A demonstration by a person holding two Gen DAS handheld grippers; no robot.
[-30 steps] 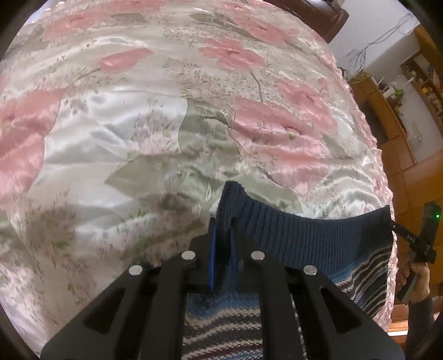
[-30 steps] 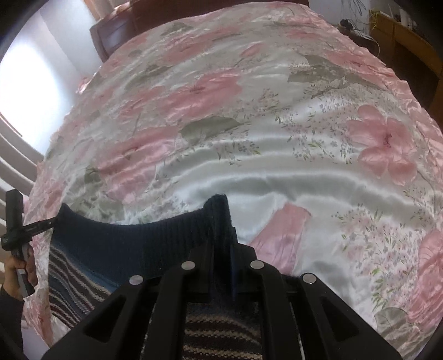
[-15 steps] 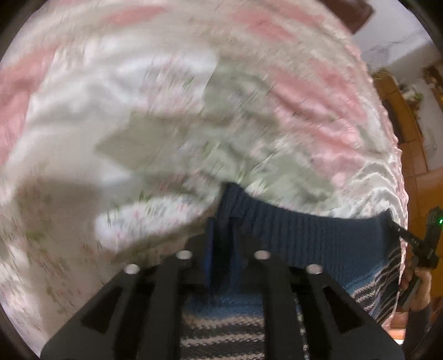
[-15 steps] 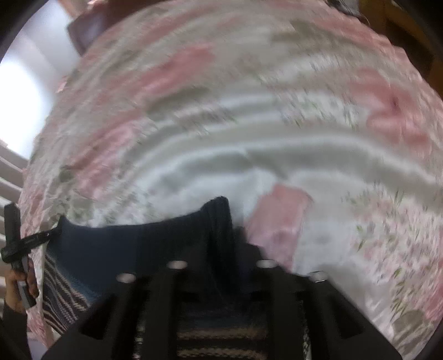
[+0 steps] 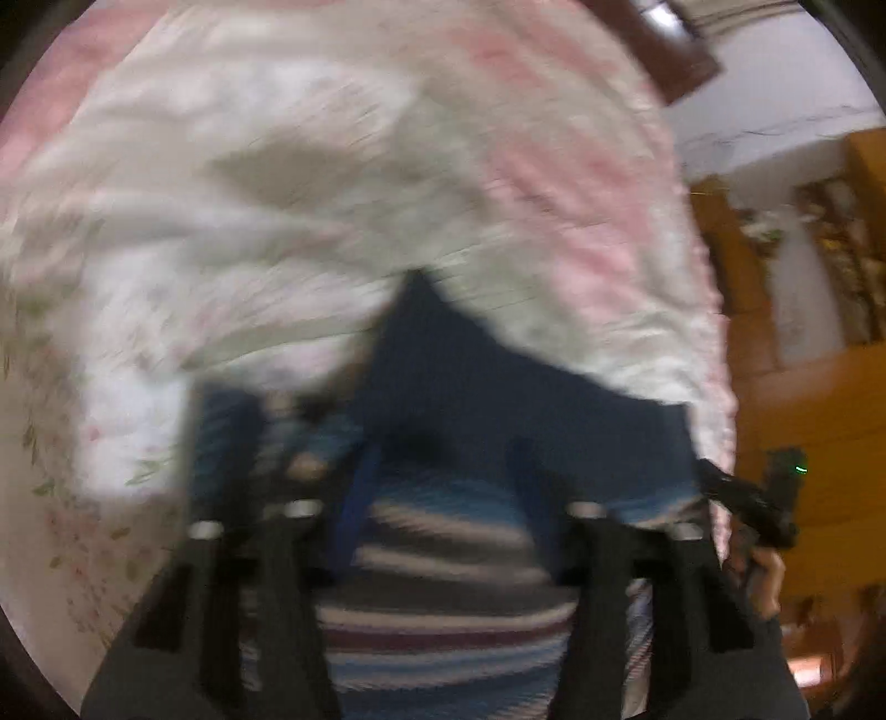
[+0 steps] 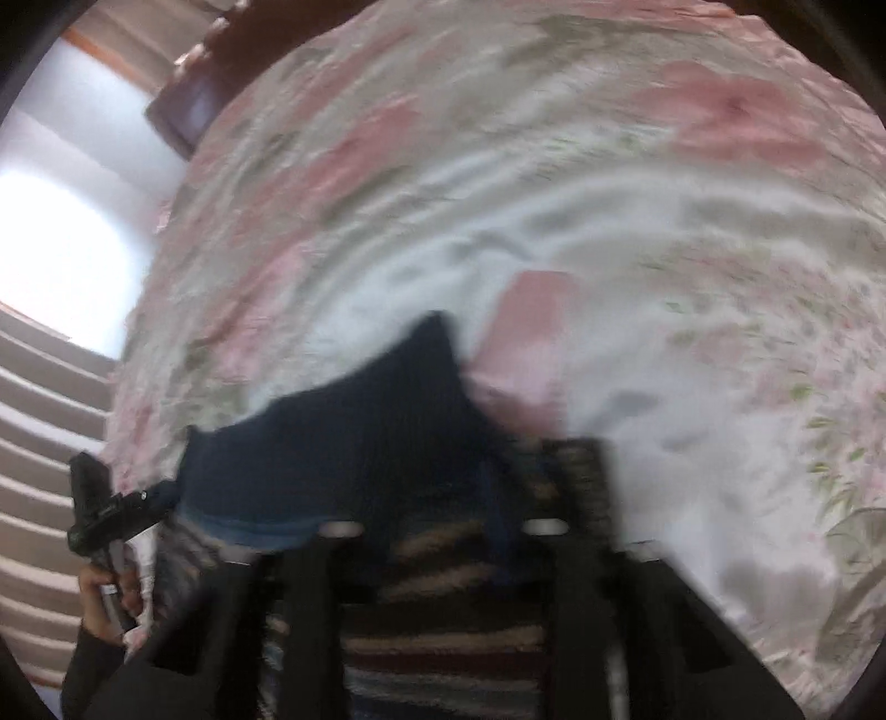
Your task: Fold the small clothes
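Observation:
A knitted sweater with a navy ribbed hem (image 5: 498, 399) and a striped body (image 5: 443, 581) lies on a pink floral satin bedspread (image 5: 277, 221). Both views are motion-blurred. My left gripper (image 5: 437, 459) is open, its fingers spread wide with the hem corner lying loose between them. My right gripper (image 6: 437, 476) is open too, astride the other hem corner (image 6: 360, 443). In the left wrist view the right gripper (image 5: 742, 509) shows at the far corner, held by a hand (image 5: 758, 576). In the right wrist view the left gripper (image 6: 111, 515) shows likewise.
The bedspread (image 6: 609, 221) stretches far ahead of the sweater. A dark wooden headboard (image 5: 653, 50) stands at the bed's far end. Orange wooden cabinets (image 5: 803, 387) line the right side. A bright window (image 6: 55, 249) is on the left.
Both grippers were shut on the hem corners a second ago; their fingers have now spread apart. Both cameras swept forward over the bed, blurring the view.

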